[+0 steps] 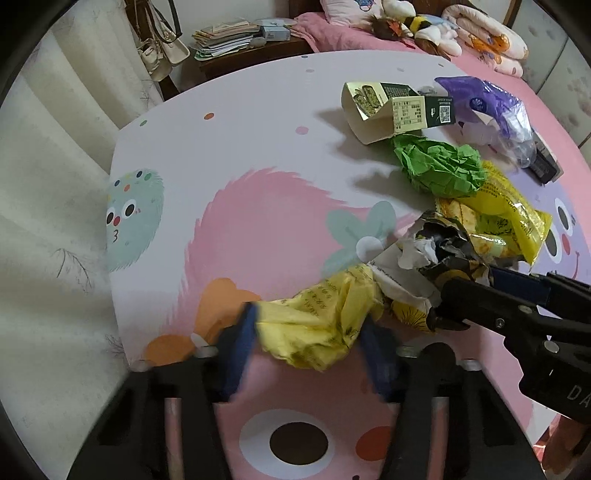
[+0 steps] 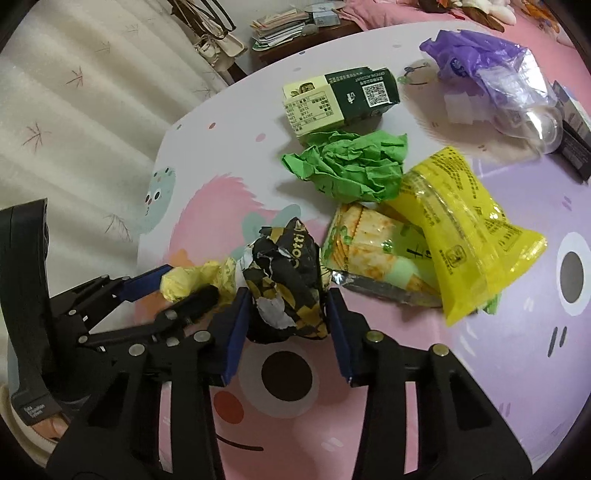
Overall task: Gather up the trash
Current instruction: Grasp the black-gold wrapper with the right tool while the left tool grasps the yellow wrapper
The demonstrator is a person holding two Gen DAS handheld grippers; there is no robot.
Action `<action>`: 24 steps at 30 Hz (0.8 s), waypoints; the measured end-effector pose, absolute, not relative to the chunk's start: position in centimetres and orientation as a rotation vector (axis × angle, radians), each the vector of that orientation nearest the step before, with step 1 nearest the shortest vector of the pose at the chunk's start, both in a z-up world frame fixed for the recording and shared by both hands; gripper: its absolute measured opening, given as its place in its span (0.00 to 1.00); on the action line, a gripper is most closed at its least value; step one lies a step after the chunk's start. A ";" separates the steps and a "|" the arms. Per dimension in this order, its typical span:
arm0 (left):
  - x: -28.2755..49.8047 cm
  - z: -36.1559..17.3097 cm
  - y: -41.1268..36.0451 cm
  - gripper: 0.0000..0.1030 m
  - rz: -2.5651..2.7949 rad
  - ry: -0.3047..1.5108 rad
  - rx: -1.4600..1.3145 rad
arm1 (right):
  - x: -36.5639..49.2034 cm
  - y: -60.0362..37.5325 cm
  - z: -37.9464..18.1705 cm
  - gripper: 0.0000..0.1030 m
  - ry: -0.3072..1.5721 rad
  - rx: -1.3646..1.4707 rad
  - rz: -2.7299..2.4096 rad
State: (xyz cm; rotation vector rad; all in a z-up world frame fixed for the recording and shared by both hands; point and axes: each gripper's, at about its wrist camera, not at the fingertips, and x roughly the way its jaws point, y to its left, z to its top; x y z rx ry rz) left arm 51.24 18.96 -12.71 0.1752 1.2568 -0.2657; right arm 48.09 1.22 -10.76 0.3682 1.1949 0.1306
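My left gripper (image 1: 312,343) is shut on a crumpled pale yellow wrapper (image 1: 314,321), also seen as the pale yellow wrapper (image 2: 192,280) in the right wrist view. My right gripper (image 2: 286,317) is shut on a crumpled black and gold paper wrapper (image 2: 288,280), and the same black and gold wrapper (image 1: 443,247) shows at right in the left wrist view. The two held pieces touch each other. Beyond them lie a green crumpled paper (image 2: 351,166), a bright yellow snack bag (image 2: 465,225), a cracker packet (image 2: 373,254), a green and cream carton (image 2: 340,99) and a purple plastic bag (image 2: 487,62).
All of it rests on a round table (image 1: 240,166) with a pink cartoon cover. A dark box (image 2: 572,136) sits at the table's right edge. Behind stand a curtain (image 2: 92,92), a wooden side table with papers (image 1: 229,40) and a pink bed with plush toys (image 1: 424,26).
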 end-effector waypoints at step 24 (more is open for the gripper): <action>37.7 -1.9 15.1 0.43 -0.204 1.111 0.056 | 34.9 -5.9 -1.2 0.35 1.056 0.400 0.205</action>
